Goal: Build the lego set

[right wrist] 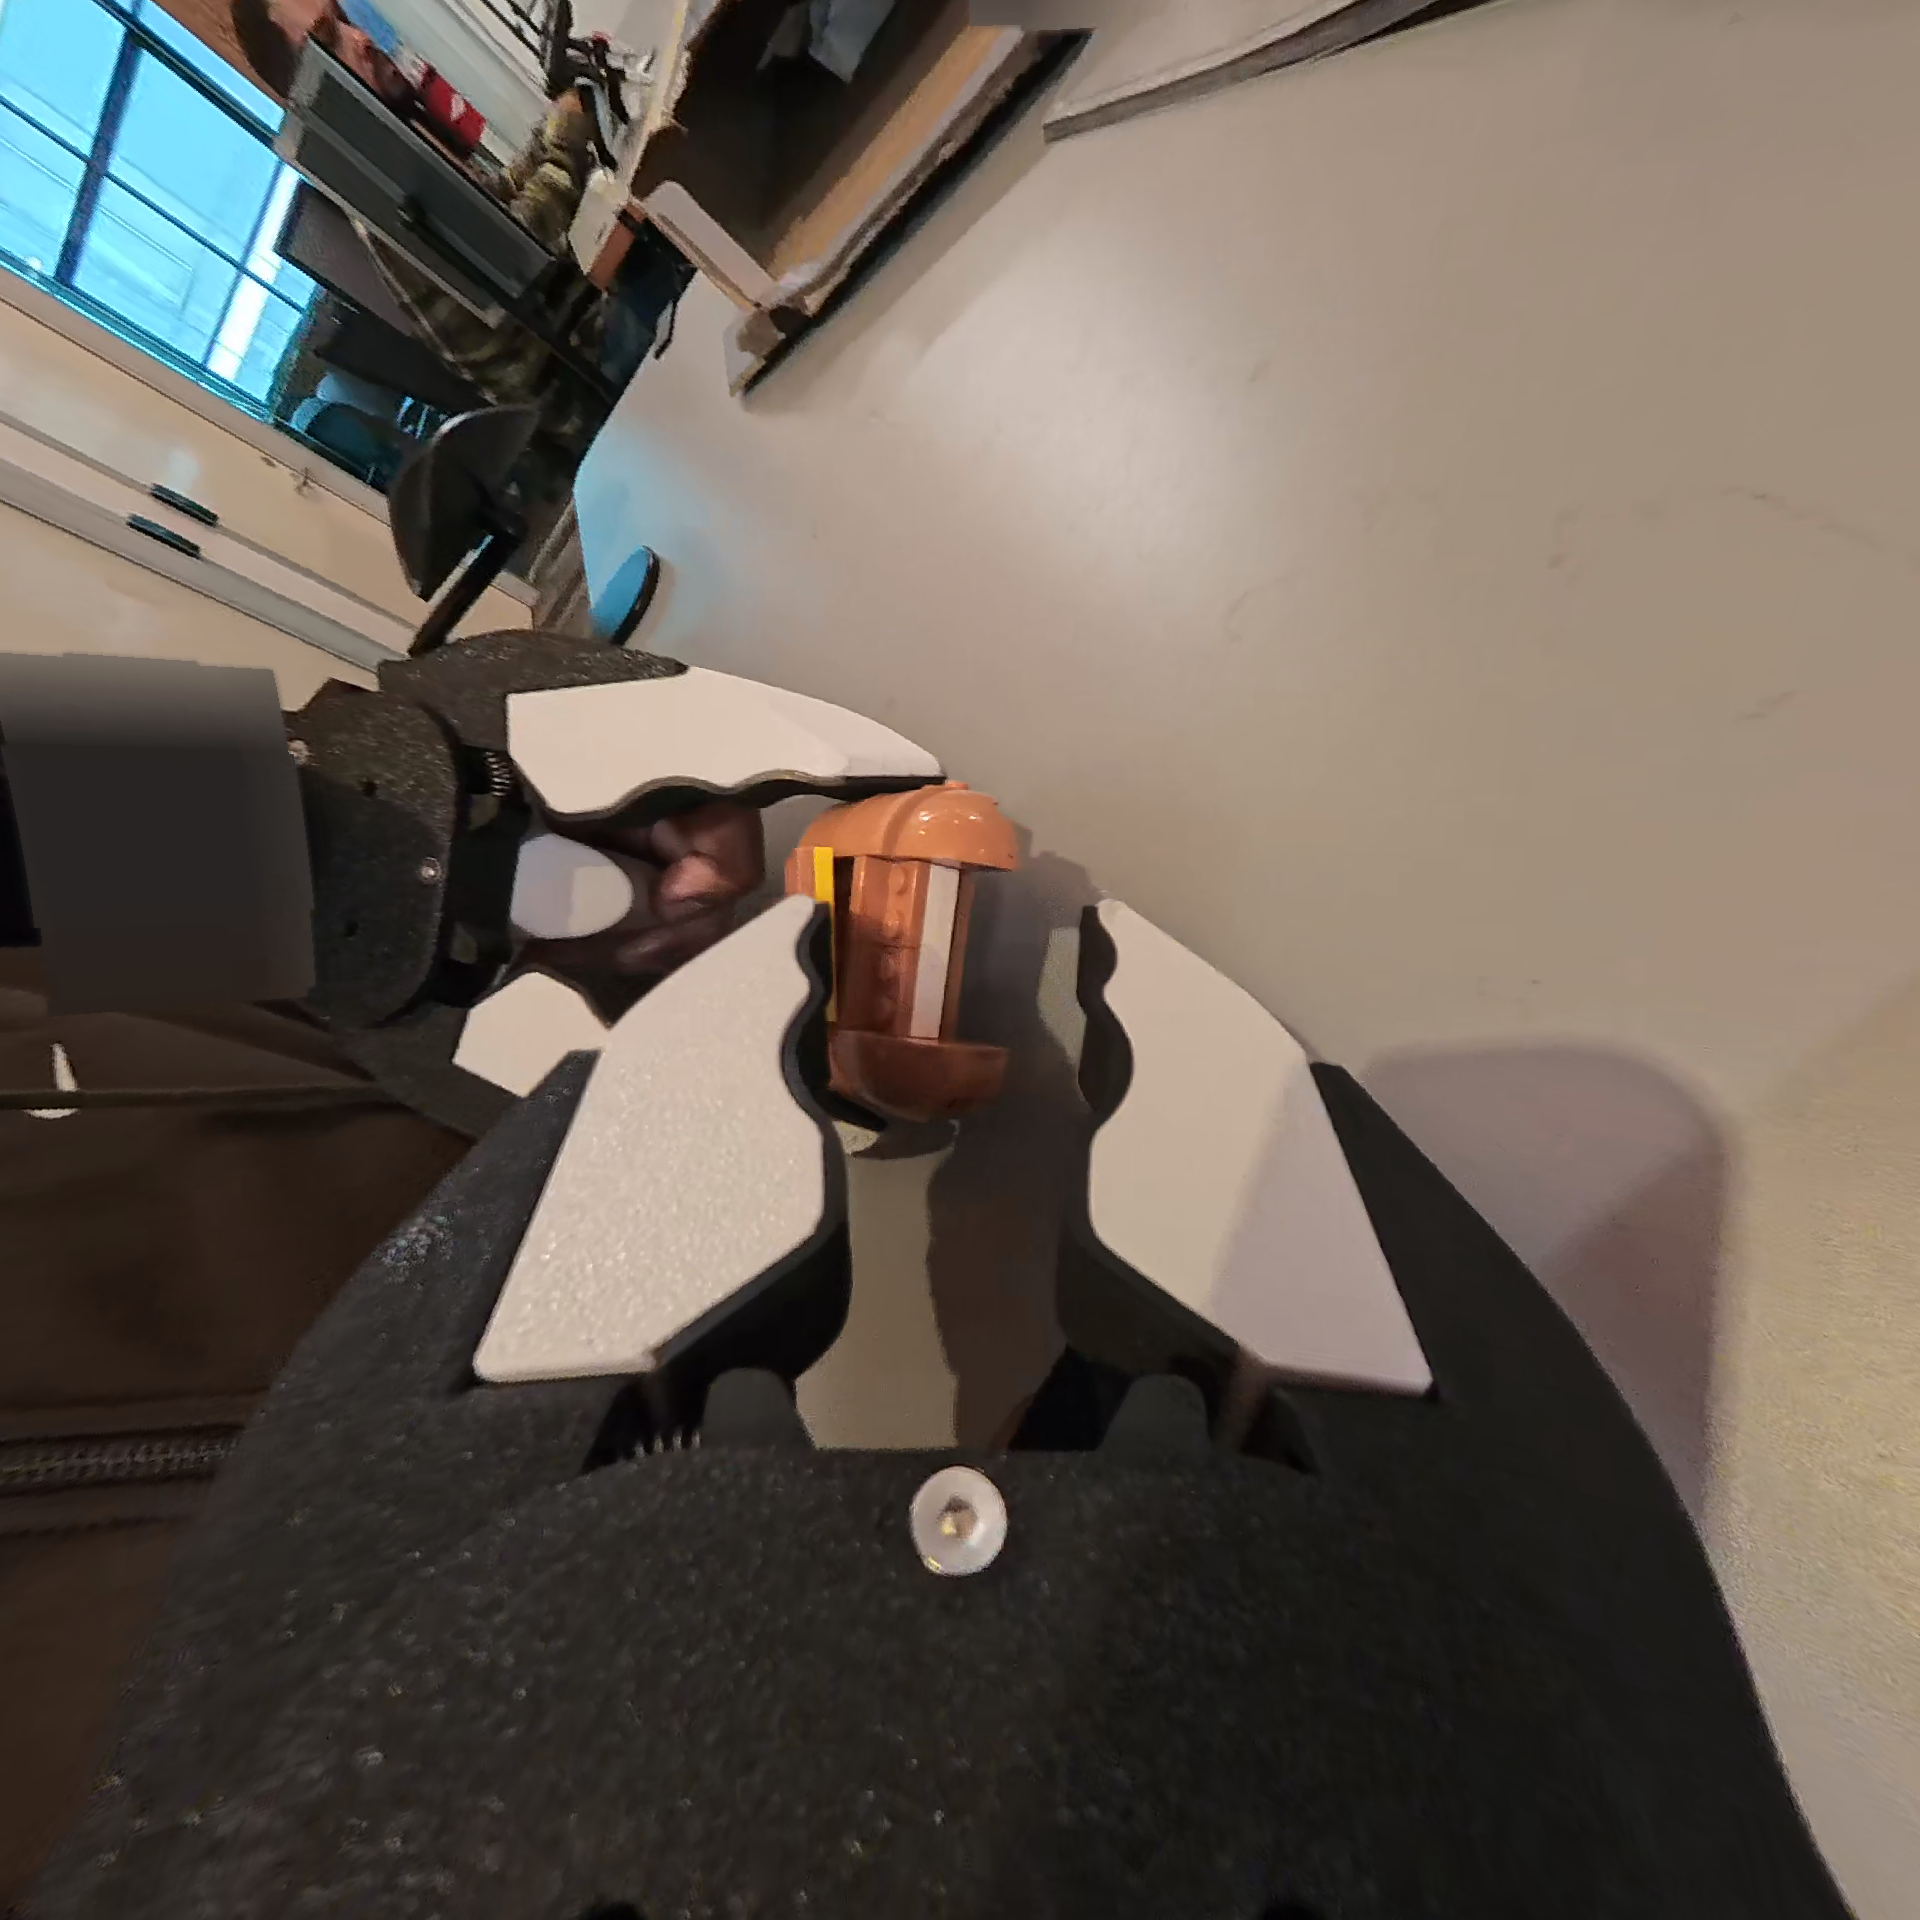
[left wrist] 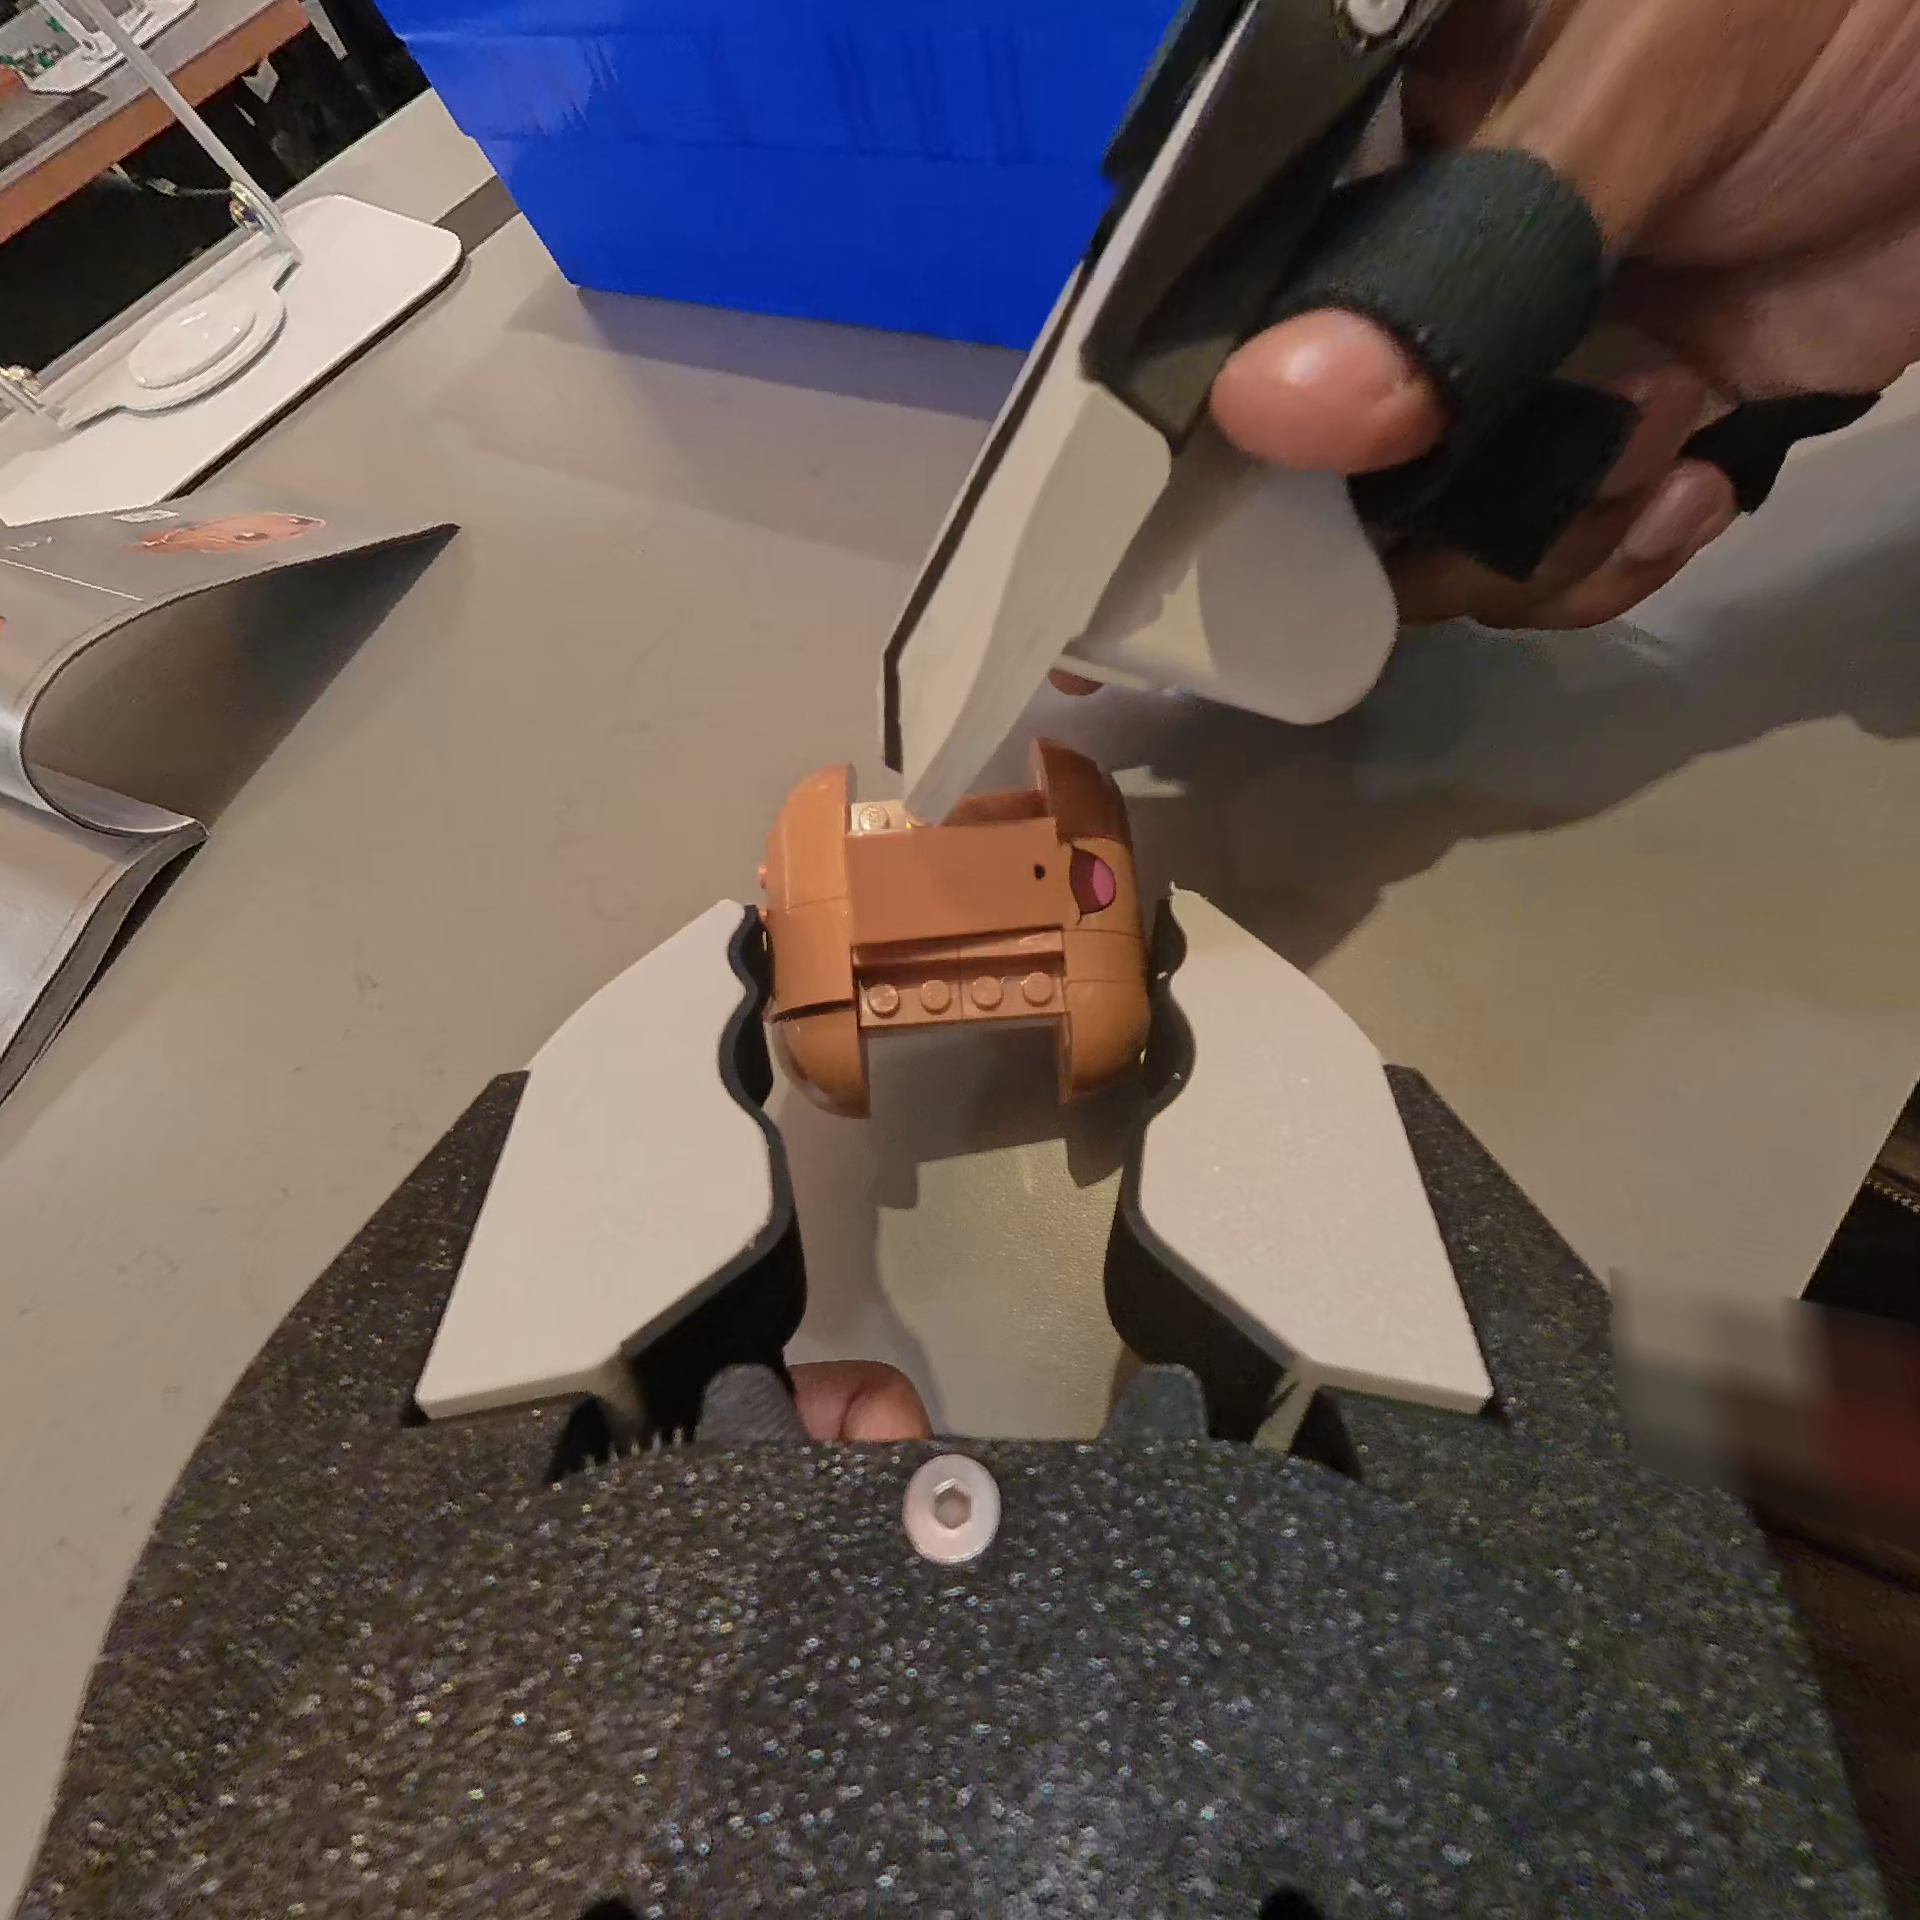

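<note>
1. Grey and matte, the surface [left wrist: 540,665] carries a blue plastic bin [left wrist: 790,156] toward its far edge and an open instruction booklet [left wrist: 135,644] curling up at its left edge; an office with windows and a chair shows beyond the surface in the right wrist view.

2. My left claw [left wrist: 961,987] is clamped on the tan brick-built lego model [left wrist: 951,935], a rounded animal-head shape with a small dark eye and a pink open mouth. The scalloped pads press its two curved sides and hold it off the surface, above the middle, studs facing my camera.

3. My right claw [right wrist: 956,997] is parted to a middling width and grips nothing. One finger [left wrist: 977,644] reaches down from the upper right, its tip in the open top of the model, beside a small pale piece [left wrist: 878,821] sitting there. The other finger stands clear of the model, as the right wrist view shows.

4. As I judge it, the step in hand is seating or nudging that small piece into the cavity at the top of the head. The build looks well along, though the cavity and the stud row are not yet covered.

5. The next move calls for a firm left hold while the right fingertip presses straight down onto the piece. Pushing at a slant could twist the model in the pads or pop a curved side shell loose.
</note>
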A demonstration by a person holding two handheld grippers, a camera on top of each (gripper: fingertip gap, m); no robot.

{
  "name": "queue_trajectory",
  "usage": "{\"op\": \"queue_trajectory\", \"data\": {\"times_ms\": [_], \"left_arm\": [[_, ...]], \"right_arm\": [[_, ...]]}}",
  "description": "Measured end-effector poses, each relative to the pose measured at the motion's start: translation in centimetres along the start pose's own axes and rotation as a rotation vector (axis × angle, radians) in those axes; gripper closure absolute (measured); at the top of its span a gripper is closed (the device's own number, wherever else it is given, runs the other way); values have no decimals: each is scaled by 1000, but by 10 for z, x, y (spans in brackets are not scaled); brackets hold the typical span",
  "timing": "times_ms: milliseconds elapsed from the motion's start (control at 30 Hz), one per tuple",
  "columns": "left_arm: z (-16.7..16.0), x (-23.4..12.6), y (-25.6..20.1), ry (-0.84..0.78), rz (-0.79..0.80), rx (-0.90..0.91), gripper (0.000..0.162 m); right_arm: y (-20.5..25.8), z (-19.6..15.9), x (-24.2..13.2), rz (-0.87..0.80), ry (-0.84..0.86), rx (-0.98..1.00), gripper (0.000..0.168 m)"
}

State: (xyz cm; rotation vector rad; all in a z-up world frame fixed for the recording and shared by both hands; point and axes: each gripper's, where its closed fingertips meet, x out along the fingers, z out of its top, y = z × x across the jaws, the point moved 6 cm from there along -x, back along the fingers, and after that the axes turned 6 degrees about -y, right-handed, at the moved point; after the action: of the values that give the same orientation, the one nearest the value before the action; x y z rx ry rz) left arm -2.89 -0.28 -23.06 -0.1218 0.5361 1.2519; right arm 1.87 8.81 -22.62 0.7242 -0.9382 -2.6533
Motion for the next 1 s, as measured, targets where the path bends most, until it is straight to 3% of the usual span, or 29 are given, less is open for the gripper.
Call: {"op": "queue_trajectory", "data": {"times_ms": [767,1000], "left_arm": [[0,2,1,-3,2,5,91],[0,0,1,-16,4,10,91]], "right_arm": [[4,-2,3,-21,34,-72,116],[5,-3,3,46,32,-13,122]]}}
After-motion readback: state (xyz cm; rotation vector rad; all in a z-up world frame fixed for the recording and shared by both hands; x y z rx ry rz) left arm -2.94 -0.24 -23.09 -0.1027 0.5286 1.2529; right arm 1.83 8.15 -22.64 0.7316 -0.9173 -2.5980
